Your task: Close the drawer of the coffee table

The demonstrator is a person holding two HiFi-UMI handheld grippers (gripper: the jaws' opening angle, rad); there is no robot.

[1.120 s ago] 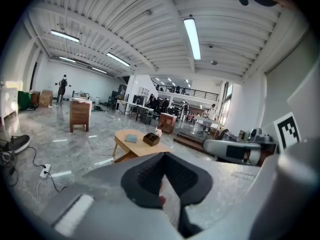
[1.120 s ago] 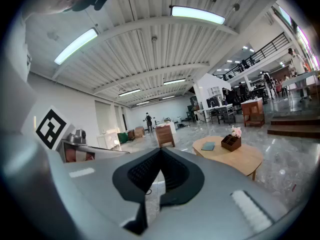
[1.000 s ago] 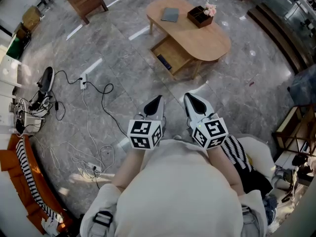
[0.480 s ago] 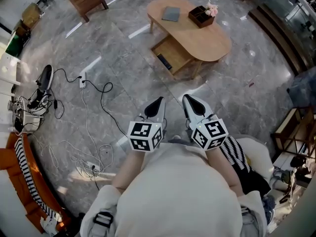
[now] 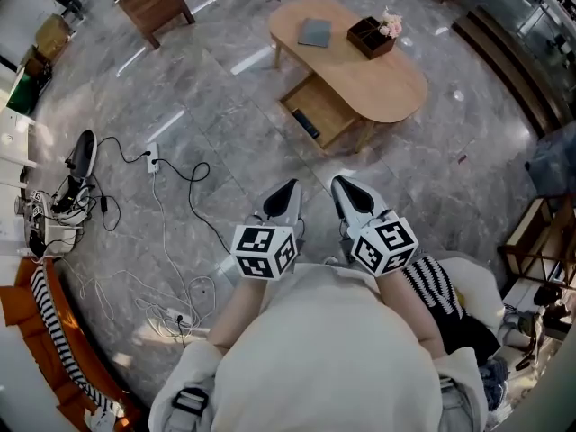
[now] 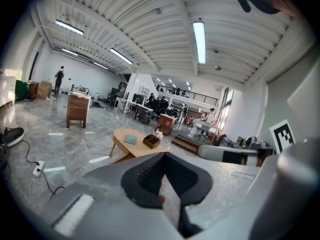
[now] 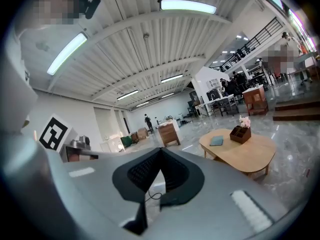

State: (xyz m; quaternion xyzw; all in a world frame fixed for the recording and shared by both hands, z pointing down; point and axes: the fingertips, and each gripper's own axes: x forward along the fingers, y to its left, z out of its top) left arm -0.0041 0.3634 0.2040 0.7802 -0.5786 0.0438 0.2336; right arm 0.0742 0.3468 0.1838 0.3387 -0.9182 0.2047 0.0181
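The grey floor [image 5: 225,88] is big and shiny. Far in front of me stands the wooden coffee table [image 5: 382,84]. Its drawer [image 5: 319,106] sticks out of the left side and is wide open. A small dark thing [image 5: 306,124] lies in it. I am well apart from the drawer, so I think the closing has not started yet.

My left tool [image 5: 284,192] and my right tool [image 5: 342,189] are side by side, close to my body, and point toward the table. Both tools are pressed together with nothing in them.

On the tabletop lie a flat grey book [image 5: 315,32] and a little box with flowers [image 5: 371,36]. A black cable [image 5: 180,187] snakes over the floor on my near left.

What could go wrong? If I push only one corner, the drawer may go crooked and get stuck. If I push too hard, the table may slide on the smooth floor and the flower box may shake. The thin tool tips could slip off the drawer front. If I step too far left, my foot could catch the cable.
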